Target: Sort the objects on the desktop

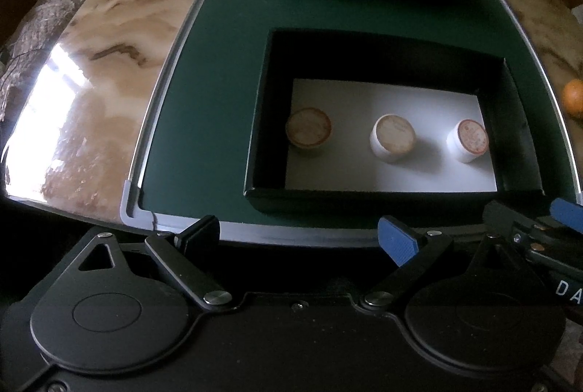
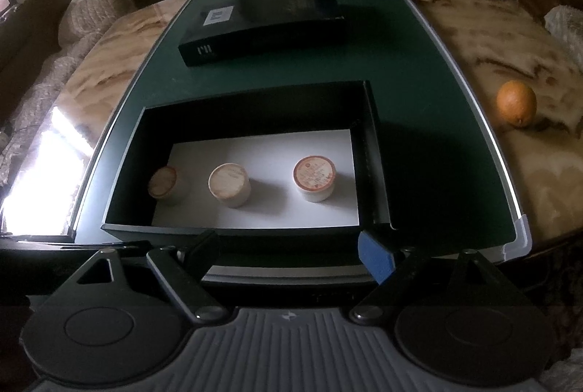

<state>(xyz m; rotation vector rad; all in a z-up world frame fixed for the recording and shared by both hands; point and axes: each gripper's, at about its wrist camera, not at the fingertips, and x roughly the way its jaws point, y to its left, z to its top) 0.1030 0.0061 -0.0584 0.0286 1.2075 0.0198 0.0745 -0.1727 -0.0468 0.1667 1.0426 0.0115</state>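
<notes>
- Claws first: my left claw (image 1: pixel 298 239) and right claw (image 2: pixel 291 253) both hang spread wide with nothing between the fingers, low at the near edge of the green mat (image 2: pixel 419 100).
- Just ahead of both claws sits the open black box (image 2: pixel 251 100); three small jars stand in a row on its white floor, apart from one another: the left jar (image 2: pixel 164 182), the middle jar (image 2: pixel 229 184) and the right jar (image 2: pixel 315 177) with its printed orange lid.
- Beyond the box, the black lid (image 2: pixel 262 24) lies on the mat.
- Off to my right claw's right, well apart, an orange (image 2: pixel 516 103) rests on the marble table (image 2: pixel 109 64).
- I judge the jars sorted; the lid, and perhaps the orange, are left.
</notes>
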